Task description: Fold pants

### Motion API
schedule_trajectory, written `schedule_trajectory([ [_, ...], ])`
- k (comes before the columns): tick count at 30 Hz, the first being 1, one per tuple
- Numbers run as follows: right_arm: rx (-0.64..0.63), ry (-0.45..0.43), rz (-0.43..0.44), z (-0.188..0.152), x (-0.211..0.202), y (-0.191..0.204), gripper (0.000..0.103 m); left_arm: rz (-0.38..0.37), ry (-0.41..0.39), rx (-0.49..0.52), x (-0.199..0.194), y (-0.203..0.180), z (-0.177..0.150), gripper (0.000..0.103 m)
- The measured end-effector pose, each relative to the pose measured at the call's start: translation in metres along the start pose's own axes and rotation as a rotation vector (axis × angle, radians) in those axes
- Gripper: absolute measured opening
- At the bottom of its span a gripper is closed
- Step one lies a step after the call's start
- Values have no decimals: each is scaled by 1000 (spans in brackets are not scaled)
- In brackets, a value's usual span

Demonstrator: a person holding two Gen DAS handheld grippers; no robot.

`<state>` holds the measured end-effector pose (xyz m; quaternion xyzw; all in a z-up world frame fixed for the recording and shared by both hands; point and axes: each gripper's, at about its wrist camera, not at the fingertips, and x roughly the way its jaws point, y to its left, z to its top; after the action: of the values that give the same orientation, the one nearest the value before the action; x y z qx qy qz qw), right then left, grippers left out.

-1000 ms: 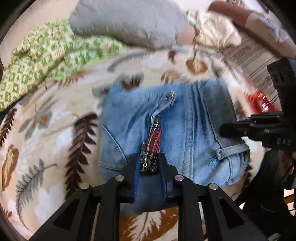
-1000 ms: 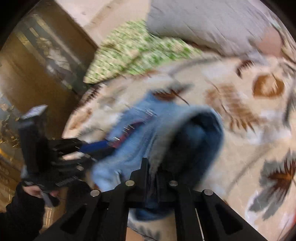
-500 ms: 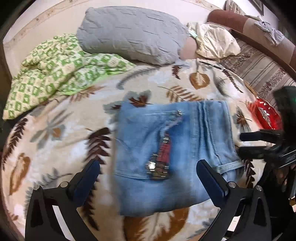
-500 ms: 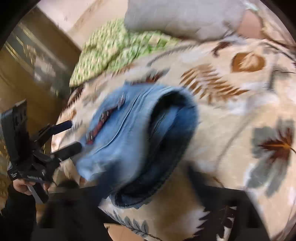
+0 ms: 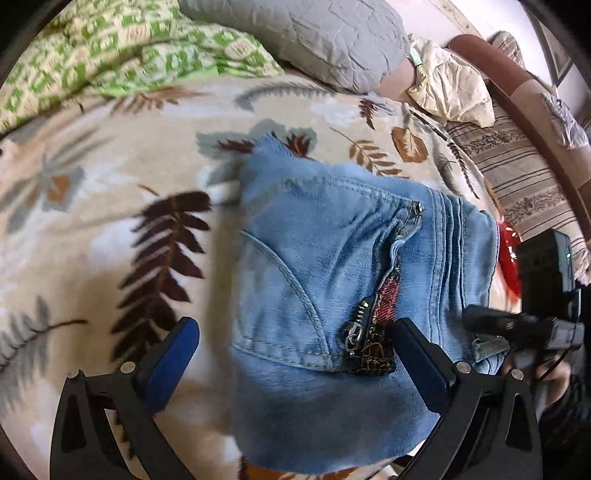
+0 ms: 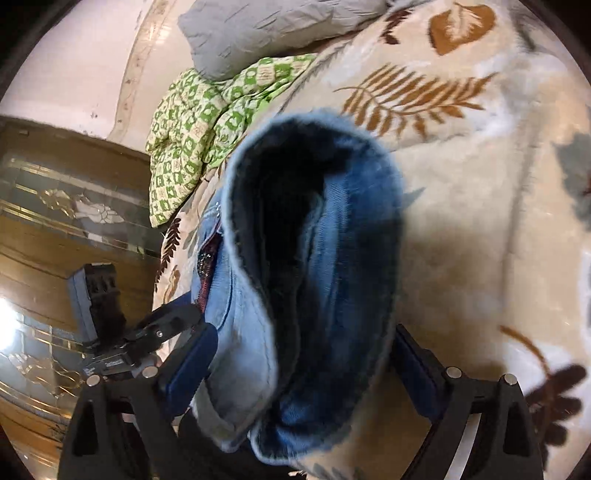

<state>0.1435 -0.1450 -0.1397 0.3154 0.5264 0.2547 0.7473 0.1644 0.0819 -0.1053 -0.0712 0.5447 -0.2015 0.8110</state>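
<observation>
The light blue denim pants (image 5: 332,295) lie folded into a compact stack on the leaf-patterned blanket (image 5: 92,229), zipper and red lining facing up. My left gripper (image 5: 295,350) is open, its blue-padded fingers (image 5: 173,354) spread around the near edge of the stack. The other gripper shows at the right in this view (image 5: 517,328). In the right wrist view the pants (image 6: 314,277) show their layered folded side, with a dark hollow between layers. My right gripper (image 6: 303,362) is open, its fingers either side of the stack. The left gripper shows at the left (image 6: 147,332).
A green patterned quilt (image 5: 110,48) and a grey pillow (image 5: 314,33) lie at the far side of the bed. A cream cloth (image 5: 450,88) and a striped sofa (image 5: 524,177) are at the right, with a red object (image 5: 509,258) by the pants. A wooden cabinet (image 6: 55,240) stands left.
Both grippers were shut on the pants one second ago. They have let go and opened wide, and the folded stack now rests on the blanket.
</observation>
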Motion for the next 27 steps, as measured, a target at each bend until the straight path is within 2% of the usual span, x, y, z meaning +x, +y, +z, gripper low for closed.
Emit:
schedule_trajectory([
  [3,-44,-20,-50,0,12,12,90,-19,21,-5,8,0,0,103],
  [8,-120,-59,-158,-2,21,29,75,-18,24,-9,15,0,-1,101],
  [9,-128,-65,-165,-2,22,30,73,-21,25,-2,16,-2,-1,99],
  [11,-152,-78,-182,-4,21,35,63,-43,28,8,16,-6,0,78],
  [12,-172,-84,-198,-5,22,39,62,-28,17,22,14,-11,-1,76],
  [14,-206,-95,-226,-6,24,47,58,-18,5,52,9,-17,-3,61],
  [18,-248,-121,-250,-8,19,53,53,24,-29,104,0,-31,-4,51],
  [21,-283,-156,-251,-7,5,60,42,41,-76,130,-14,-45,-1,44],
  [25,-336,-222,-259,3,-24,68,39,-14,-178,86,-29,-61,8,44],
  [27,-381,-243,-271,15,-40,68,39,-36,-218,42,-22,-73,10,44],
])
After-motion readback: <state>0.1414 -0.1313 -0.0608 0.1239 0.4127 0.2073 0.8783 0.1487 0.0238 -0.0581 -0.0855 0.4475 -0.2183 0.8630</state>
